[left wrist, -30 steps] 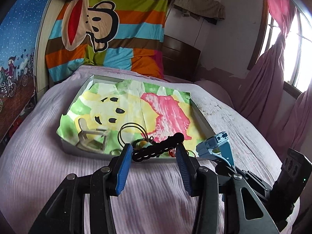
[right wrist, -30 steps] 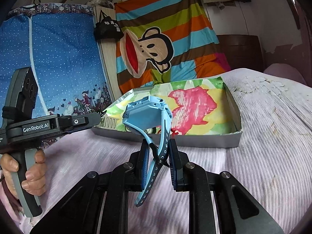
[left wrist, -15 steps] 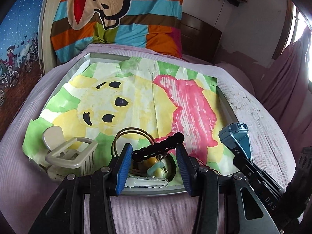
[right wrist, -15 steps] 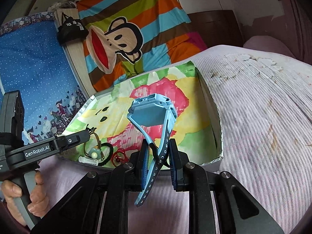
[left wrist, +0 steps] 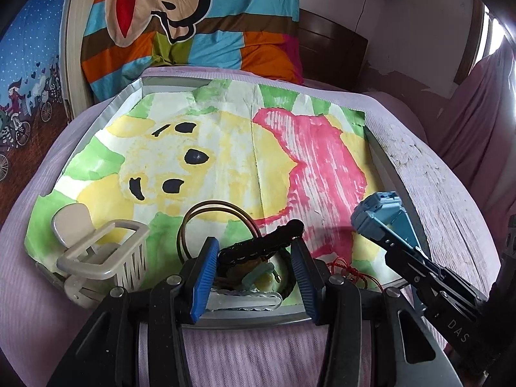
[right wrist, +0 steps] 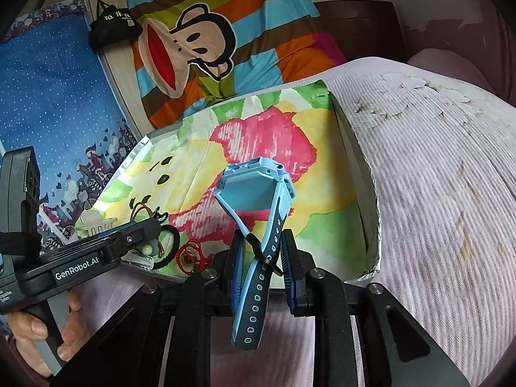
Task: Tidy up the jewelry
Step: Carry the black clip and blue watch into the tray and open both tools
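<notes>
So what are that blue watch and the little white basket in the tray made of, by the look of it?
The blue watch looks like matte plastic with a rubbery strap: the strap bends in a loop and has punched holes. The white basket looks like hard moulded plastic, slightly glossy, with thin slatted sides. The tray seems to be cardboard with a silvery facing; that is less certain.

Tray (left wrist: pixel 96 122): far and middle of the painted liner bare, open to entry from above. Near edge crowded: white basket (left wrist: pixel 106 258) at the left corner, wire hoops (left wrist: pixel 193 213) beside it, red cord (right wrist: pixel 190 254), hair tie (right wrist: pixel 174 242). Raised side wall (right wrist: pixel 361 193) borders the right.
</notes>
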A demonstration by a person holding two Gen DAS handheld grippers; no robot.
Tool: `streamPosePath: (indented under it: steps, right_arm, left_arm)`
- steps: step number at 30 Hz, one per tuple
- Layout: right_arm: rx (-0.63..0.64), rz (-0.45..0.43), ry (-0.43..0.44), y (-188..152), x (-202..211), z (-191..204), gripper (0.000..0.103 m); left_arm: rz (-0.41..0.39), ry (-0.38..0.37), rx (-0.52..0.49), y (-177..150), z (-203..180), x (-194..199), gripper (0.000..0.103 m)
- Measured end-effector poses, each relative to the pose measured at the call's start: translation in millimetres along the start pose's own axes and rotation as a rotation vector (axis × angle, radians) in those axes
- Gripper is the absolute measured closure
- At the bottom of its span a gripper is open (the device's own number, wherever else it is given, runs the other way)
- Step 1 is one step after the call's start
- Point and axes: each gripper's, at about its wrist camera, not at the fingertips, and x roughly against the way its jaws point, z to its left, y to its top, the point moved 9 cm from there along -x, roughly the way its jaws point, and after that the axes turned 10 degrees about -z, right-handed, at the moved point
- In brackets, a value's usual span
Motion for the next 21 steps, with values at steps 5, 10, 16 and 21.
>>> streamPosePath:
  steps: [5, 10, 16, 21]
  right_arm:
    - [0.008, 0.028, -0.008, -4.4, -4.8, -0.7, 0.081]
    - [0.018, 0.010, -0.005, -4.5, -0.1, 1.2, 0.067]
    - [0.018, -0.082, -0.002, 3.1, 23.9, -3.2, 0.058]
    - [0.019, -0.176, -0.002, 13.5, 47.4, -7.6, 0.043]
  left_arm:
    - [0.014, -0.013, 0.011, 0.5, -0.1, 0.1, 0.055]
    - [-0.028, -0.032, 0.033, 6.1, 0.5, 10.1, 0.039]
    - [-0.079, -0.050, 0.066, 10.3, 7.3, 23.5, 0.032]
    - [-0.128, -0.047, 0.063, 12.7, 10.3, 37.0, 0.022]
